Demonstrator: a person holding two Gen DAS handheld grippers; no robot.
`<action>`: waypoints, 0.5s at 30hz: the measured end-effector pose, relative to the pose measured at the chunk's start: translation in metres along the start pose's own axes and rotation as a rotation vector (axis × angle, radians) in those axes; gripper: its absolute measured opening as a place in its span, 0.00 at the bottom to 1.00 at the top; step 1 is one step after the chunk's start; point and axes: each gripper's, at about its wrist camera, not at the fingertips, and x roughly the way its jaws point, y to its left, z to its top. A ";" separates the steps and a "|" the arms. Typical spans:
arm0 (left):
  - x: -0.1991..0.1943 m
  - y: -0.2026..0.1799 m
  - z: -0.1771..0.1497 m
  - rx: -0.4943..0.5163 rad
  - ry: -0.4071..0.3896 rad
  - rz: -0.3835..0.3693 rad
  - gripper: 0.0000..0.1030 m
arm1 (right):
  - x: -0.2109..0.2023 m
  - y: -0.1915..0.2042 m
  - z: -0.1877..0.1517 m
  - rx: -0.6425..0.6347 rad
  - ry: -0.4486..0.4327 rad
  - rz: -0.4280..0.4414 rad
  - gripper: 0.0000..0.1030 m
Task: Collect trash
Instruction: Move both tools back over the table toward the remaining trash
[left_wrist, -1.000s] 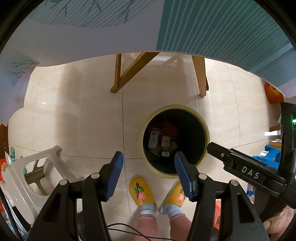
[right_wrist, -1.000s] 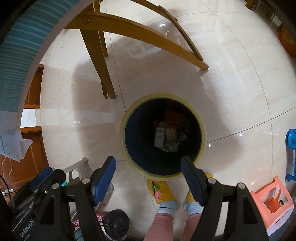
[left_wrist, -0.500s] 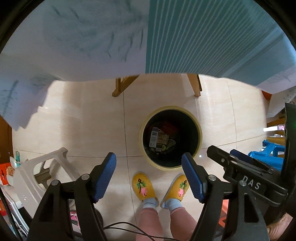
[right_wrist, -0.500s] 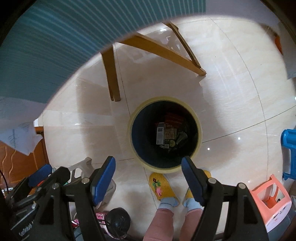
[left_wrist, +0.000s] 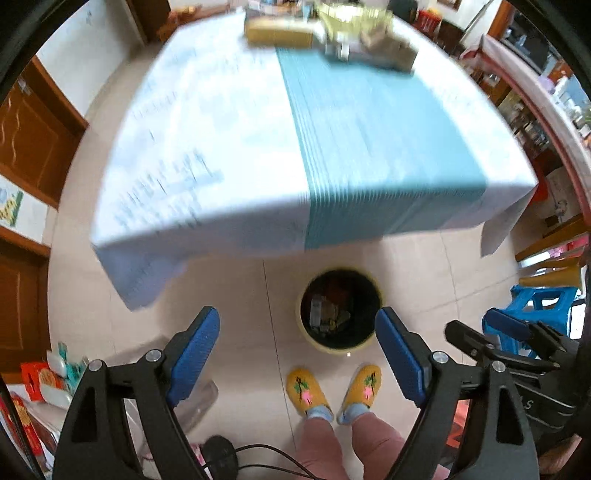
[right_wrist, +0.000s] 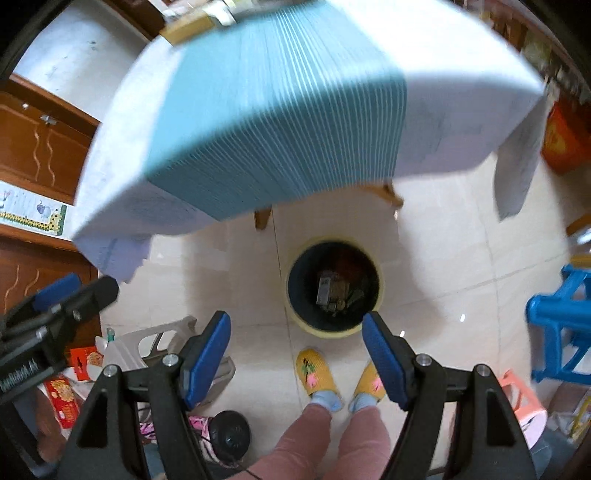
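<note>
A round yellow-rimmed trash bin (left_wrist: 376, 295) stands on the tiled floor just in front of the table, with several wrappers (left_wrist: 325, 314) inside; it also shows in the right wrist view (right_wrist: 378, 275). My left gripper (left_wrist: 297, 332) is open and empty, high above the floor. My right gripper (right_wrist: 295, 334) is open and empty too, at table height. Blurred items, a yellow box (left_wrist: 280, 31) and brownish trash (left_wrist: 384, 48), lie at the table's far end.
The table (left_wrist: 207, 140) has a white cloth with a teal runner (right_wrist: 280, 110). A white stool (right_wrist: 155, 343), blue stool (right_wrist: 557, 325) and pink stool (right_wrist: 524, 398) stand around. The person's yellow slippers (left_wrist: 306, 391) are near the bin. Wooden cabinets (right_wrist: 33, 147) are at left.
Both grippers have risen from low over the bin to above the table edge; the tabletop and its far items have come into view. Both stay open.
</note>
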 end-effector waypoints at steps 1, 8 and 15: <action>-0.015 0.002 0.006 0.006 -0.025 -0.006 0.82 | -0.011 0.002 0.002 -0.007 -0.021 -0.006 0.72; -0.084 0.007 0.036 0.052 -0.161 -0.038 0.82 | -0.089 0.014 0.028 -0.019 -0.201 -0.046 0.72; -0.128 -0.001 0.065 0.120 -0.287 -0.069 0.82 | -0.135 0.030 0.054 -0.026 -0.343 -0.080 0.72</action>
